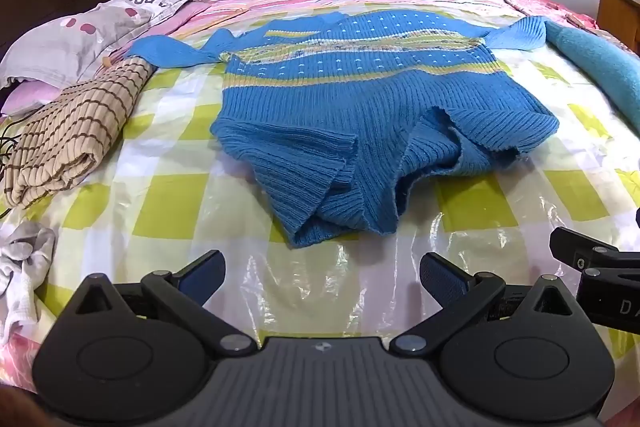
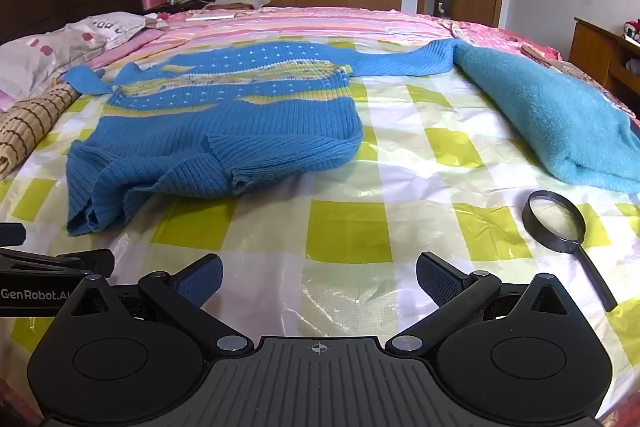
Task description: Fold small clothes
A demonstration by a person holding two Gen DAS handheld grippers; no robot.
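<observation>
A small blue knit sweater (image 1: 352, 99) with yellow and white bands lies spread on the checked plastic sheet (image 1: 180, 211), sleeves out to both sides, its hem rumpled and bunched toward me. It also shows in the right wrist view (image 2: 224, 123), left of centre. My left gripper (image 1: 322, 277) is open and empty, just short of the bunched hem. My right gripper (image 2: 319, 277) is open and empty over bare sheet (image 2: 348, 235), to the right of the sweater. Each gripper's body shows at the edge of the other's view.
A folded beige striped cloth (image 1: 76, 131) lies at the left, pillows (image 1: 72, 35) behind it. A teal fleece garment (image 2: 560, 119) lies at the right. A black magnifying glass (image 2: 560, 223) lies near my right gripper. A grey-white rag (image 1: 20, 267) sits at the left edge.
</observation>
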